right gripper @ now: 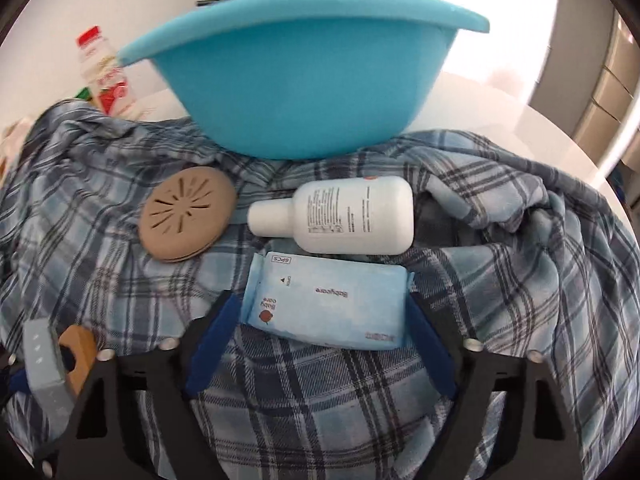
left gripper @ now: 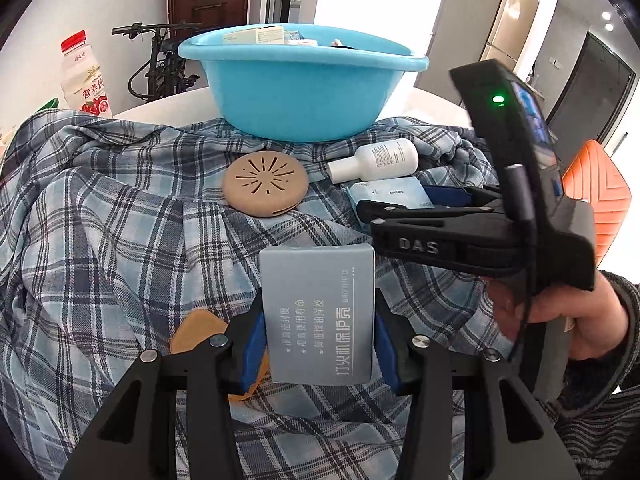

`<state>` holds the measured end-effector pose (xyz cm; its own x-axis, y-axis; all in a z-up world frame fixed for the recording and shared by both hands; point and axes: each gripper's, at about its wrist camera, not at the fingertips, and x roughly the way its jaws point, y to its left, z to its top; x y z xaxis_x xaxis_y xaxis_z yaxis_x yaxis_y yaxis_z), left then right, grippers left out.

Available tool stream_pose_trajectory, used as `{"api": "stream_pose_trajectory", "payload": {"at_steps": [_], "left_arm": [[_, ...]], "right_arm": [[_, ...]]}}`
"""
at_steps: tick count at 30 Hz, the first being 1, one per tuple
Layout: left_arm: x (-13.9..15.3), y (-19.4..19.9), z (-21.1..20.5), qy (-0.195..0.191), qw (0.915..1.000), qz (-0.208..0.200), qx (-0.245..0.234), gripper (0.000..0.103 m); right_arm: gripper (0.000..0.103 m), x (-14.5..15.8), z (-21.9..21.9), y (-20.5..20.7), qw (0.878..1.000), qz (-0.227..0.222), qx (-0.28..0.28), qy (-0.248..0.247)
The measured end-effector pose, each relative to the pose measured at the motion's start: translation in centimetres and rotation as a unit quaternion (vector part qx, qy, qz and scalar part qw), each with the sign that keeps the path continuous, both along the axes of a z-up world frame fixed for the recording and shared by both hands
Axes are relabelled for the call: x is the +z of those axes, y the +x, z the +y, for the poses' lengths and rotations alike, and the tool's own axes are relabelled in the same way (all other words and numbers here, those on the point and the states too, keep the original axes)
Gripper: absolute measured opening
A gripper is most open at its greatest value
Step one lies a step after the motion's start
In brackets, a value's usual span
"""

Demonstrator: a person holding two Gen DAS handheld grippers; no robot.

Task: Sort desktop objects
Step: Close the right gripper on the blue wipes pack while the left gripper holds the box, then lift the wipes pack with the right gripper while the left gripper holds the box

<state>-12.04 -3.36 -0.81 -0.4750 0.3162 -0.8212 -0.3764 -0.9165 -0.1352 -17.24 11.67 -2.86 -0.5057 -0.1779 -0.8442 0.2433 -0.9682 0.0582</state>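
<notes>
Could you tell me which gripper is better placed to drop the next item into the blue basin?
Left. The left gripper is already shut on the grey box, while the right gripper only straddles the wipes pack, open. The blue basin is just ahead.

Left gripper [left gripper: 319, 354]: jaws closed in from 9 and 3 o'clock on the grey box [left gripper: 320, 316], blue pads [left gripper: 254, 356] flat against its long edges. Black linkage arms fan out toward 7 and 5 o'clock at the bottom of its own view.

Right gripper [right gripper: 320, 340]: jaws spread wide, blue pads [right gripper: 210, 354] angled outward, one at 9 o'clock and one at 3 o'clock of the wipes pack [right gripper: 326, 306]; contact with the pack cannot be judged.

In the left wrist view the right gripper body lies on its side at 3 o'clock, fingers directed toward 9 o'clock. Right hand [left gripper: 560, 316] wraps its handle, sleeve at 4 o'clock.
</notes>
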Motion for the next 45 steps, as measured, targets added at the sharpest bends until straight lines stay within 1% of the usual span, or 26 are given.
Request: {"api": "stream_pose_trajectory", "payload": {"at_steps": [3, 4, 7, 10, 13, 16, 18, 19, 20, 21, 23, 25, 27, 28, 31, 33, 34, 37, 38, 40, 42, 44, 45], "left_arm": [[-0.1, -0.1, 0.4, -0.006, 1.0, -0.004, -0.002, 0.049], [-0.2, -0.2, 0.6, -0.008, 0.9999, -0.005, -0.003, 0.049], [-0.2, -0.2, 1.1, -0.014, 0.9998, -0.008, -0.008, 0.049], [-0.2, -0.2, 1.6, -0.019, 0.9997, -0.008, -0.012, 0.049], [-0.2, -0.3, 2.0, -0.021, 0.9997, -0.009, -0.013, 0.049], [-0.3, -0.3, 2.4, -0.022, 0.9996, -0.01, -0.014, 0.049], [-0.4, -0.3, 2.7, -0.023, 0.9996, -0.012, -0.014, 0.049], [-0.4, -0.3, 2.8, -0.024, 0.9995, -0.013, -0.015, 0.049], [-0.4, -0.2, 3.0, -0.024, 0.9995, -0.013, -0.015, 0.049], [-0.4, -0.2, 3.1, -0.025, 0.9995, -0.014, -0.016, 0.049], [-0.4, 0.0, 3.3, -0.028, 0.9993, -0.015, -0.018, 0.049], [-0.3, 0.1, 3.3, -0.032, 0.9992, -0.014, -0.017, 0.049], [-0.2, 0.2, 3.3, -0.035, 0.9992, -0.014, -0.015, 0.049], [-0.1, 0.2, 3.2, -0.035, 0.9992, -0.015, -0.013, 0.049], [-0.1, 0.2, 3.1, -0.036, 0.9992, -0.017, -0.006, 0.049], [-0.1, 0.2, 3.3, -0.037, 0.9991, -0.017, -0.004, 0.049], [-0.1, 0.3, 3.4, -0.037, 0.9992, -0.017, -0.005, 0.049], [0.1, 0.7, 3.7, -0.035, 0.9992, -0.015, -0.009, 0.049], [0.2, 0.8, 3.8, -0.035, 0.9992, -0.015, -0.01, 0.049], [0.2, 0.8, 3.8, -0.036, 0.9992, -0.016, -0.01, 0.049], [0.2, 0.7, 3.8, -0.037, 0.9991, -0.017, -0.008, 0.049], [0.1, 0.5, 3.8, -0.038, 0.9991, -0.018, -0.008, 0.049], [0.1, 0.5, 3.8, -0.038, 0.9991, -0.019, -0.008, 0.049]], "right_arm": [[0.071, -0.1, 0.0, 0.5, 0.999, -0.019, 0.047, -0.014], [0.068, 0.1, 0.2, 0.9, 0.998, -0.022, 0.055, -0.016], [0.065, 0.5, 1.3, 1.8, 0.995, -0.044, 0.081, -0.032], [0.064, 0.3, 2.8, 2.7, 0.989, -0.073, 0.115, -0.05], [0.064, 0.5, 3.2, 3.6, 0.981, -0.095, 0.156, -0.059], [0.064, 1.2, 4.5, 5.3, 0.975, -0.093, 0.194, -0.052], [0.065, 1.5, 5.0, 6.0, 0.975, -0.081, 0.199, -0.05], [0.066, 1.4, 4.8, 6.1, 0.974, -0.078, 0.206, -0.048], [0.069, 1.2, 4.5, 6.1, 0.972, -0.077, 0.219, -0.047], [0.069, 1.0, 4.2, 6.3, 0.968, -0.077, 0.236, -0.041], [0.076, 0.7, 3.5, 6.7, 0.957, -0.075, 0.28, -0.023], [0.082, 0.9, 3.5, 7.0, 0.947, -0.059, 0.316, -0.012], [0.083, 1.5, 4.0, 7.1, 0.939, -0.037, 0.341, -0.009], [0.084, 1.8, 4.4, 7.0, 0.932, -0.03, 0.362, -0.013], [0.084, 2.7, 5.2, 6.1, 0.903, 0.003, 0.428, -0.022], [0.084, 2.8, 5.3, 5.2, 0.886, 0.014, 0.464, -0.013], [0.084, 2.7, 5.0, 4.8, 0.877, 0.012, 0.48, -0.005], [0.072, 2.0, 3.8, 4.3, 0.846, -0.007, 0.534, 0.008], [0.072, 1.7, 3.5, 4.3, 0.838, -0.015, 0.546, 0.011], [0.072, 0.9, 2.8, 4.4, 0.828, -0.029, 0.559, 0.022], [0.071, 0.2, 2.3, 4.5, 0.824, -0.041, 0.564, 0.029], [0.061, -0.4, 2.0, 4.8, 0.823, -0.045, 0.564, 0.038], [0.058, -0.5, 2.1, 5.0, 0.827, -0.039, 0.559, 0.046]]}}
